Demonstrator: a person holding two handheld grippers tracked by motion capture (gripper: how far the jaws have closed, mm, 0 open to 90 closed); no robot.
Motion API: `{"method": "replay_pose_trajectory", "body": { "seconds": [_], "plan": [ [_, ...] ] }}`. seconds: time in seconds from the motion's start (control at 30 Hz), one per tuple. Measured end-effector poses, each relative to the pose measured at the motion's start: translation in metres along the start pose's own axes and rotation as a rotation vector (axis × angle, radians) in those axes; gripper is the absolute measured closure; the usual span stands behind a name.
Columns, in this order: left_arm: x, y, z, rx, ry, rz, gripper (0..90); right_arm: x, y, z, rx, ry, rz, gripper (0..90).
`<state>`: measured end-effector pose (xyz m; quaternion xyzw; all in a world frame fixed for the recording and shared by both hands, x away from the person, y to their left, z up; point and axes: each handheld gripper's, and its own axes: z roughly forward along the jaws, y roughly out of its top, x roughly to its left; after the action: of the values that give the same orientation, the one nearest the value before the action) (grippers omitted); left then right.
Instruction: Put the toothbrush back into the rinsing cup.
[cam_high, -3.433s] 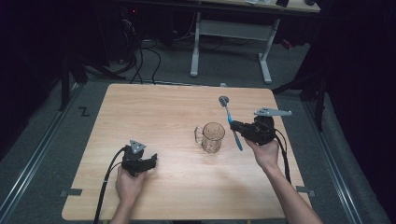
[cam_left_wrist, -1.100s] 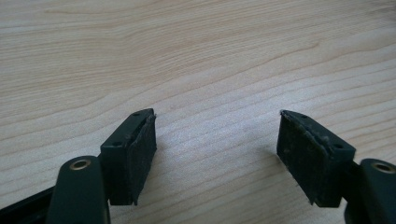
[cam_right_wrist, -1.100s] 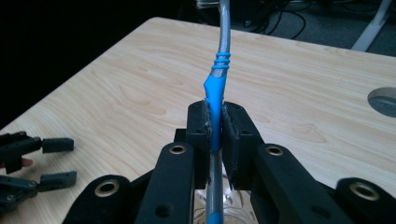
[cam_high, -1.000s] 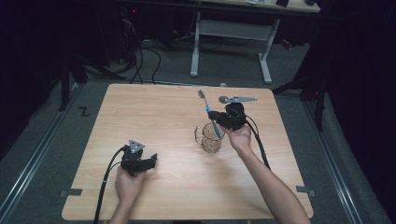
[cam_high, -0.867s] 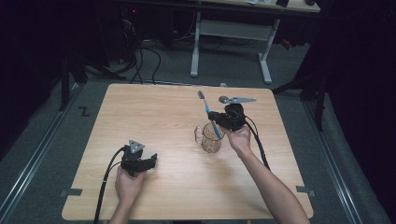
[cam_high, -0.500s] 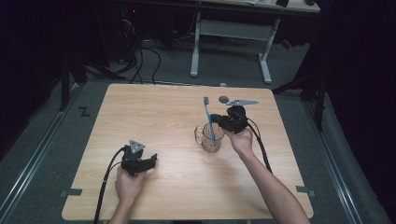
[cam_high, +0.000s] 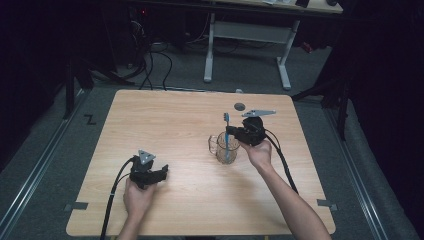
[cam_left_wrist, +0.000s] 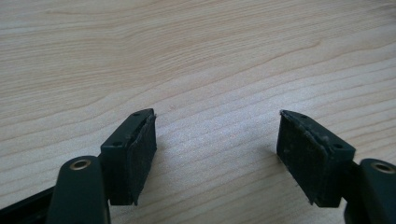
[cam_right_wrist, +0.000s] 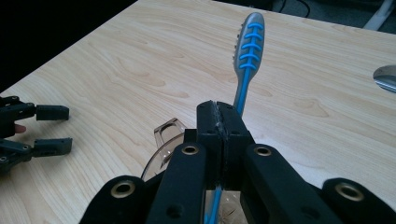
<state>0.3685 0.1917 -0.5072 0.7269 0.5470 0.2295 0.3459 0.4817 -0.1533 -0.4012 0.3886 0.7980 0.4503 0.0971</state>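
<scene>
A blue and grey toothbrush (cam_high: 226, 120) stands nearly upright, its lower end inside a clear glass mug (cam_high: 220, 148) right of the table's middle. My right gripper (cam_high: 232, 132) is shut on the handle just above the mug's rim. In the right gripper view the brush head (cam_right_wrist: 250, 37) rises above the closed jaws of the right gripper (cam_right_wrist: 219, 116), and the mug's handle (cam_right_wrist: 168, 130) shows below them. At the front left, my left gripper (cam_high: 162, 173) rests low over the wood; in its own view the left gripper (cam_left_wrist: 217, 144) is open with bare tabletop between the jaws.
A small round dark object (cam_high: 239, 105) lies on the wooden table (cam_high: 175, 115) behind the mug, showing as a shiny disc (cam_right_wrist: 385, 77) at the right edge. A white desk frame (cam_high: 245, 35) and floor cables stand beyond the table's far edge.
My right gripper carried the toothbrush from the mug's right side leftward over it, turned it upright and lowered its end into the mug. The left gripper has stayed put.
</scene>
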Motion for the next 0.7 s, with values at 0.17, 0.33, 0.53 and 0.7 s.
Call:
{"method": "replay_pose_trajectory", "body": {
  "seconds": [0.17,0.33,0.53,0.7],
  "plan": [
    [0.0,0.0,0.0,0.001,0.0,0.001,29.2,-0.003,-0.008,-0.006,-0.012,-0.003,0.005,87.8],
    [0.0,0.0,0.0,0.0,0.002,0.001,29.2,-0.004,-0.009,-0.013,-0.012,-0.017,-0.014,84.9],
    [0.0,0.0,0.0,0.0,0.002,0.001,29.3,0.003,-0.007,-0.024,-0.027,-0.035,-0.07,78.1],
    [0.0,0.0,0.0,0.001,0.003,0.002,29.3,0.005,-0.007,-0.032,-0.034,-0.045,-0.092,72.8]
  ]
}}
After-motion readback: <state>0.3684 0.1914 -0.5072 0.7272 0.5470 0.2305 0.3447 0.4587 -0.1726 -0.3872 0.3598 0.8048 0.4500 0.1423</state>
